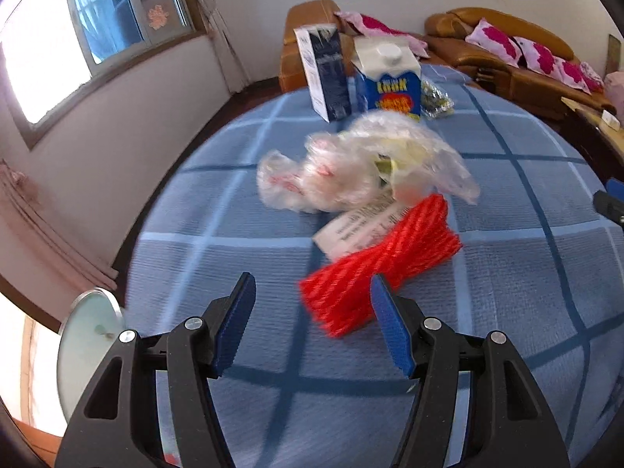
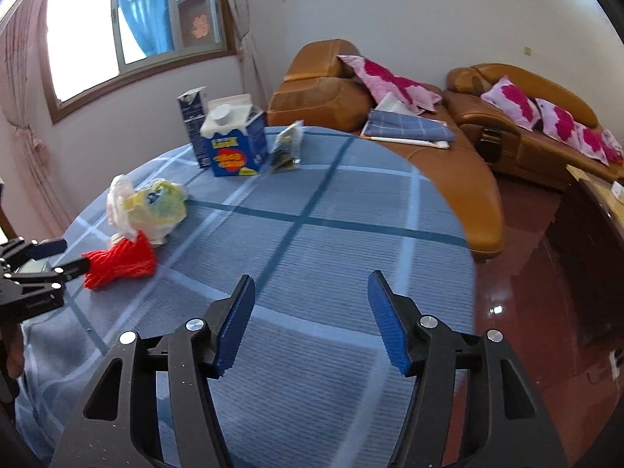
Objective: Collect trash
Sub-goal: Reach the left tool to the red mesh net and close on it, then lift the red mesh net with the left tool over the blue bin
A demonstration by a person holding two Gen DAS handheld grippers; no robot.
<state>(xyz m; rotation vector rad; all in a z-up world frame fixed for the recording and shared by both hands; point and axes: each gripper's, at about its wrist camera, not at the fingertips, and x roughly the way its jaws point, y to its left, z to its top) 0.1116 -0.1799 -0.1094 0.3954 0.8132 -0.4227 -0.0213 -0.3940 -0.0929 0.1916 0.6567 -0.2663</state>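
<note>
Trash lies on a round table under a blue checked cloth [image 1: 218, 257]. A red mesh net [image 1: 382, 265] sits just beyond my left gripper [image 1: 312, 286], which is open, its right fingertip overlapping the net's near end. Behind the net are a paper slip [image 1: 351, 230] and a crumpled clear plastic bag [image 1: 351, 167]. Farther back stand a blue carton with a white cap [image 1: 390, 85], a tall dark carton [image 1: 325, 74] and a small wrapper [image 1: 435, 97]. My right gripper [image 2: 310, 284] is open over bare cloth [image 2: 331, 234], well right of the red net [image 2: 121, 263] and the bag [image 2: 148, 206].
Brown leather sofas [image 2: 448, 179] with pink pillows stand behind the table, with a folded blue cloth [image 2: 405, 126] on one. A dark wooden cabinet [image 2: 585, 253] is at the right above a red glossy floor. A round glass stool [image 1: 89, 335] is left of the table, under the window.
</note>
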